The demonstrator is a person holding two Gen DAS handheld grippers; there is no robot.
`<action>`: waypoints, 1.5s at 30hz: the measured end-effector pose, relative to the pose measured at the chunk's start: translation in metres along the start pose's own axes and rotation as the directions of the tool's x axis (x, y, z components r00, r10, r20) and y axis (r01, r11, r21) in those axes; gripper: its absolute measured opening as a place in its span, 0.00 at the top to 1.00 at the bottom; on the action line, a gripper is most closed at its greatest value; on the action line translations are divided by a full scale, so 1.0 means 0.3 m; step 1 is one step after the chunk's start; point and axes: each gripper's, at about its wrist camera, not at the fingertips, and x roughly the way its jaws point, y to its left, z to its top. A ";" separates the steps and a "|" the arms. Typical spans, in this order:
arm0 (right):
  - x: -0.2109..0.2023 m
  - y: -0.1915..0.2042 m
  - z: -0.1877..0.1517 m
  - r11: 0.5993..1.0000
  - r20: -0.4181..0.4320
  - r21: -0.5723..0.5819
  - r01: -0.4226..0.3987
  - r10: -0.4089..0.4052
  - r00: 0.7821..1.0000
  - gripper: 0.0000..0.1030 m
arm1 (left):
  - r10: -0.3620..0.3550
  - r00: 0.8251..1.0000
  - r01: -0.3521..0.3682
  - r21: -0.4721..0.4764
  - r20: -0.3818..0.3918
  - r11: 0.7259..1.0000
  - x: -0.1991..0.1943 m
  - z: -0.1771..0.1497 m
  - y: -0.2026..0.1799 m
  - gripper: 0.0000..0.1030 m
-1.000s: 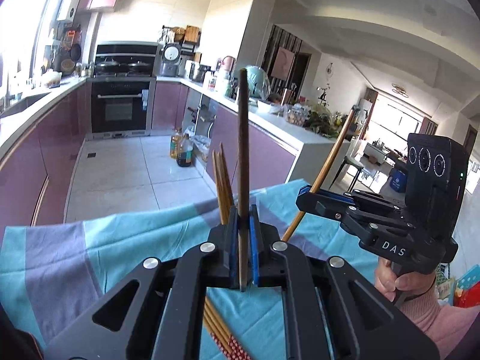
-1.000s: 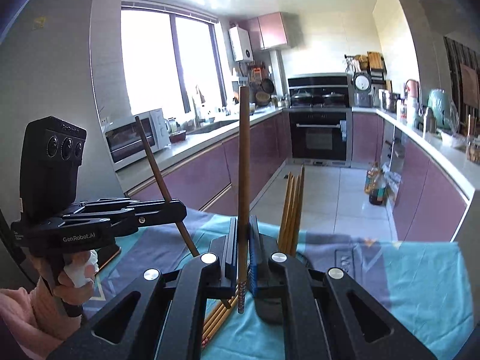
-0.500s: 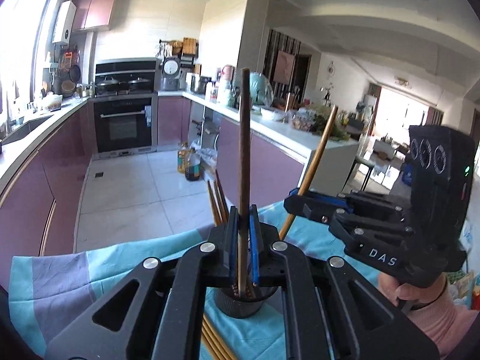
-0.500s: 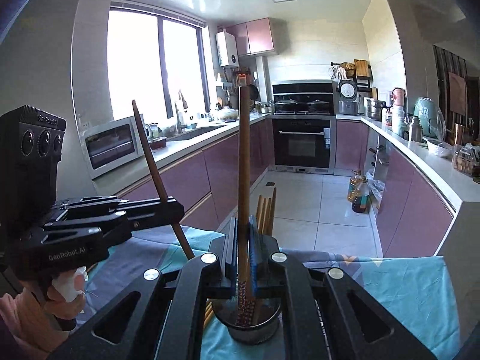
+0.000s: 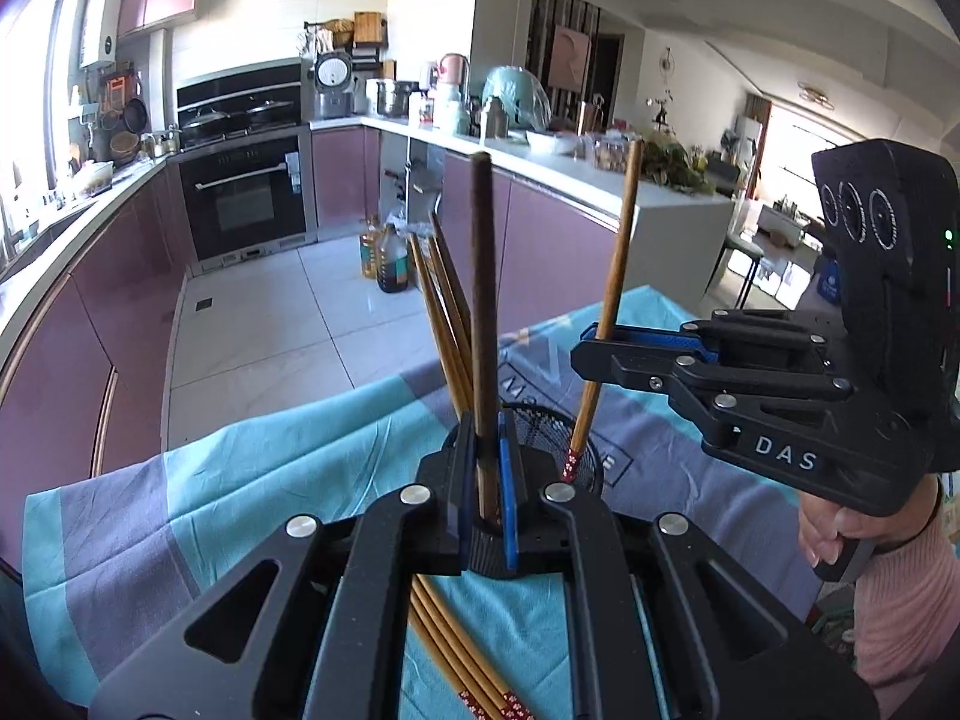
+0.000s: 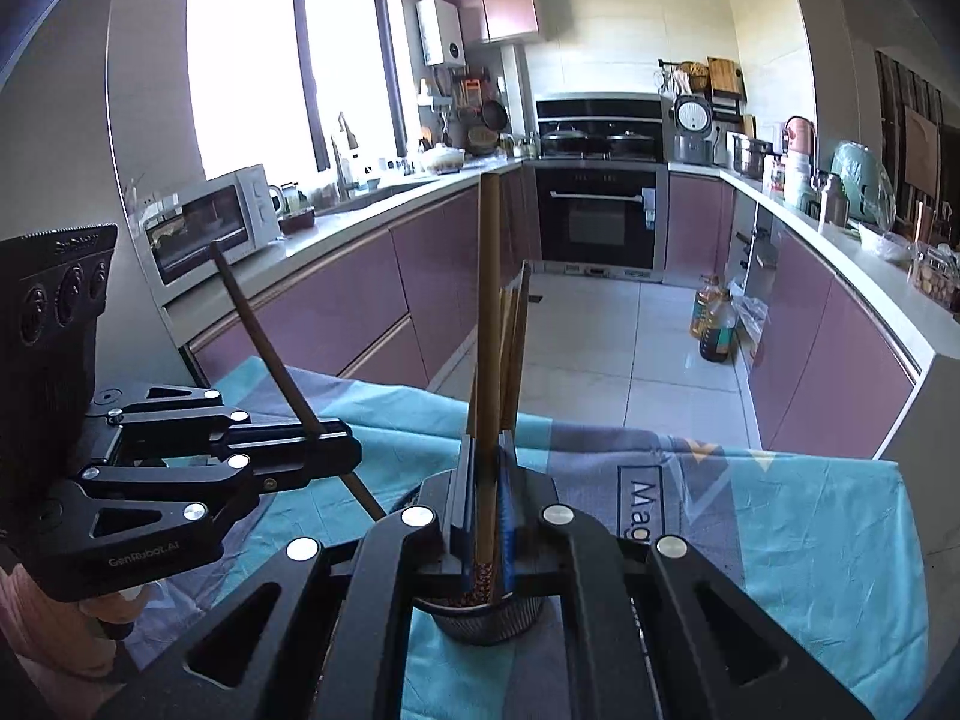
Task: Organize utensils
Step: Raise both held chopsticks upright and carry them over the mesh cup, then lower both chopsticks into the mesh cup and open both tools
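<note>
Wooden chopsticks now hang over the mesh cup (image 5: pixel 555 438) on your bench (image 5: pixel 252 480), where a second ago both stood higher and short of it. Your left gripper (image 5: pixel 487 480) is clamped on the dark chopstick (image 5: pixel 483 300), its lower end just above the cup; your right gripper (image 6: pixel 485 498) is clamped on the pale chopstick (image 6: pixel 489 330), patterned tip inside the rim. Several chopsticks already lean in the cup (image 5: pixel 444 300), and a loose bundle (image 5: pixel 456 648) lies on the blue cloth (image 5: pixel 180 510) behind. Both look ready to be dropped in; the bundle remains.
</note>
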 end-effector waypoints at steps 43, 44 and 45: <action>-0.023 0.090 -0.160 0.984 -0.033 0.027 -0.175 0.176 0.984 0.70 | 0.118 0.989 -0.109 -0.095 0.087 0.989 -0.110 -0.139 0.125 0.59; -0.021 0.104 -0.173 0.983 -0.042 0.023 -0.184 0.185 0.982 0.69 | 0.129 0.988 -0.120 -0.093 0.091 0.988 -0.121 -0.159 0.125 0.56; -0.015 0.121 -0.189 0.980 -0.053 0.020 -0.196 0.196 0.979 0.66 | 0.135 0.987 -0.126 -0.095 0.090 0.987 -0.130 -0.178 0.126 0.53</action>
